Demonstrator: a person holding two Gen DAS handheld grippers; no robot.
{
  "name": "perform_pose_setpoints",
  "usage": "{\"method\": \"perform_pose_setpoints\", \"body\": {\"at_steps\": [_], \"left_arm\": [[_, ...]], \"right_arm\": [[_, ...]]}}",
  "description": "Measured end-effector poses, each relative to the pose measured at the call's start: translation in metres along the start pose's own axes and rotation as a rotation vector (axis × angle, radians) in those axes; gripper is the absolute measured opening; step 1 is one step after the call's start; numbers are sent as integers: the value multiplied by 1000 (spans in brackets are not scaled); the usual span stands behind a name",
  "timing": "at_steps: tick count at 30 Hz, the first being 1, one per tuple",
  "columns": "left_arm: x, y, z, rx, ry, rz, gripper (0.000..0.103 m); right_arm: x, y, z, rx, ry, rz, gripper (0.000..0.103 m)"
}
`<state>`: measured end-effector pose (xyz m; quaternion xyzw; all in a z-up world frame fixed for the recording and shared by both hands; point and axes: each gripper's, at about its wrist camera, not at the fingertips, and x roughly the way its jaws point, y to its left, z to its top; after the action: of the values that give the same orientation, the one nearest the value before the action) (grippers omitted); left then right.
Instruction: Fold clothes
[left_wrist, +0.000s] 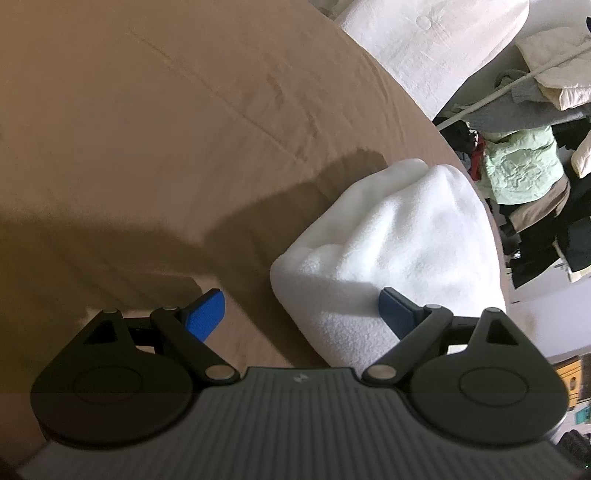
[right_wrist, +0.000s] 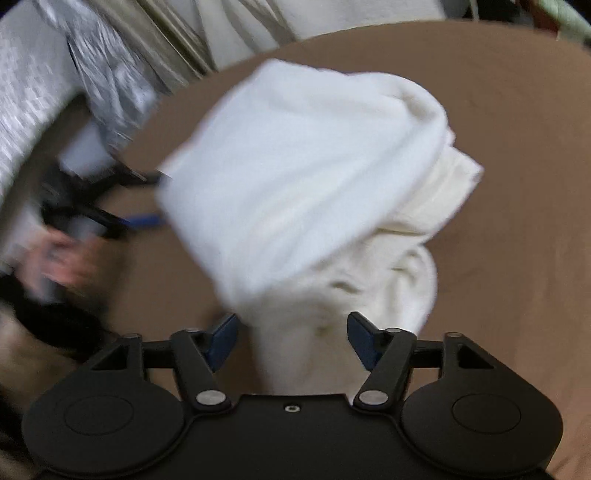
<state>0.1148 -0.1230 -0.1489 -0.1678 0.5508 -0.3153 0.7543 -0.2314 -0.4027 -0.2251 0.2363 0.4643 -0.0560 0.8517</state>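
left gripper (left_wrist: 301, 314): jaws spread wide, grasping nothing. Blue pads (left_wrist: 207, 314) sit well apart. The pad at 3 o'clock overlaps the near edge of the white garment; cannot tell if it touches.
right gripper (right_wrist: 291, 338): jaws spread wide, not clamped. A lower fold of the garment lies in the gap between the pads; neither pad presses it.
white garment (left_wrist: 391, 247): fluffy white fleece, bunched in a rough mound on the tan bedsheet (left_wrist: 147, 129). In the left wrist view it lies at 3 o'clock from centre, close to the bed's edge. In the right wrist view (right_wrist: 295, 177) it fills the centre, top layer smeared by motion blur, a cream folded layer sticking out at 3 o'clock.
left gripper from right wrist view (right_wrist: 110, 218): at 9 o'clock, blurred, blue fingertip just beside the garment's edge. The person's hand (right_wrist: 62, 266) on it shows as a pink smear.
bedsheet: wrinkled, creases running toward 12 o'clock; dark shadow across it at 9 o'clock in the left wrist view.
background, left wrist view: white pillow (left_wrist: 436, 48) at 1 o'clock; pile of clothes (left_wrist: 524, 166) off the bed at 3 o'clock, pale green piece on top.
background, right wrist view: grey-white patterned fabric (right_wrist: 55, 74) at 10 o'clock, heavily blurred.
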Motion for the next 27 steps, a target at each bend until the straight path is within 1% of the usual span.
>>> {"method": "perform_pose_setpoints", "body": {"at_steps": [1,3,4,7,8,10,11,13,15,19,20,21,22,23,24,25,26,27], "left_arm": [[-2,-2,0,16,-8,12,92],[-5,-5,0,55,-31,46,93],[-6,-7,-1,82,-40,69,93],[-3,-9,-1,107,-28,97,93],[-2,-8,0,104,-19,100,93],[2,-3,2,81,1,99,96],[3,-1,2,69,9,96,96],[3,2,3,55,14,92,96],[0,1,3,58,14,96,96],[-6,-3,1,63,12,124,96],[-8,-4,1,64,12,132,96],[-11,-6,0,71,4,145,96],[-16,-8,-1,84,-9,163,96],[-22,-11,-2,102,-29,184,95],[-28,-13,-2,125,-54,208,93],[-34,-15,-2,145,-77,227,93],[-39,-17,-2,165,-100,241,93],[-43,-18,-2,166,-105,234,93]], "right_arm": [[4,-1,-1,-6,19,-41,23],[-7,-5,0,36,19,-60,19],[-17,-5,1,25,21,-52,17],[-28,-1,3,-62,72,-104,15],[-20,-4,0,-66,110,-97,14],[6,-19,-13,-26,174,-67,14],[19,-27,-21,6,192,-56,14],[25,-35,-32,56,173,-14,14],[18,-38,-34,89,162,11,14],[15,-39,-35,61,182,21,17],[15,-39,-34,42,192,14,26],[13,-40,-32,2,206,10,38],[10,-40,-29,-43,217,6,44],[2,-38,-26,-100,209,-2,54],[-11,-36,-23,-154,173,-8,56],[-24,-35,-19,-172,126,13,56],[-36,-38,-13,-148,79,51,63],[-47,-41,-7,-119,29,89,72]]}}
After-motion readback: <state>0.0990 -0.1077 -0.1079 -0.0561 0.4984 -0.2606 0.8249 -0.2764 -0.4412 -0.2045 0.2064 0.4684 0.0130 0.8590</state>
